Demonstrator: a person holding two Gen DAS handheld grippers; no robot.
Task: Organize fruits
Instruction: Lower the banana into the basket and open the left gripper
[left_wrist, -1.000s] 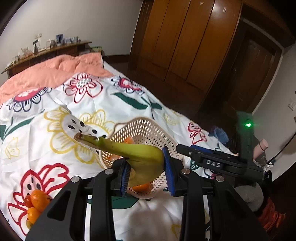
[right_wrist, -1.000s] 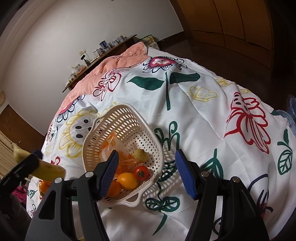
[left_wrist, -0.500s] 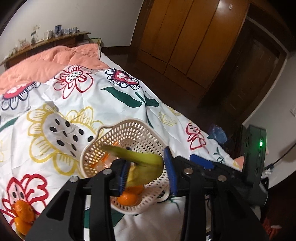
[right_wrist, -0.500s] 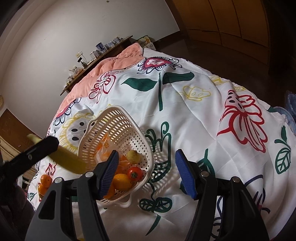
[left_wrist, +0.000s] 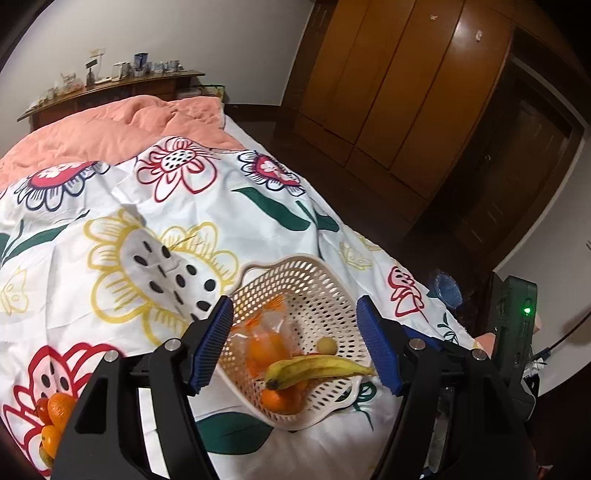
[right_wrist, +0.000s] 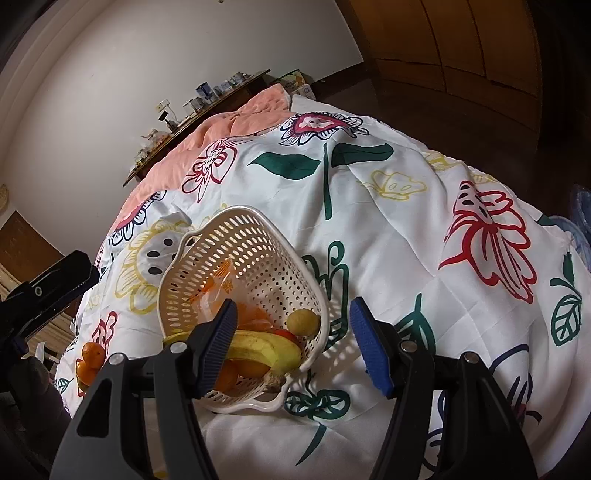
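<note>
A cream perforated basket (left_wrist: 314, 280) (right_wrist: 236, 240) sits on the flowered bedspread. A banana (left_wrist: 317, 371) (right_wrist: 258, 347) lies in it on top of oranges (left_wrist: 277, 400), a bag of oranges (left_wrist: 266, 339) and a small yellow-green fruit (right_wrist: 303, 322). My left gripper (left_wrist: 295, 343) is open and empty just above the basket. My right gripper (right_wrist: 291, 341) is open and empty at the basket's near rim. Loose oranges (left_wrist: 55, 417) (right_wrist: 90, 360) lie on the bedspread to the left.
The bed has a flowered cover (left_wrist: 147, 229) and a pink blanket (left_wrist: 110, 129) at its far end. A wooden shelf with small items (left_wrist: 110, 81) stands behind it. A wooden wardrobe (left_wrist: 406, 92) is to the right, beyond the bed edge.
My left gripper has opened and let go of the banana, which now lies in the basket. The right gripper stays open and has come a little closer to the basket.
</note>
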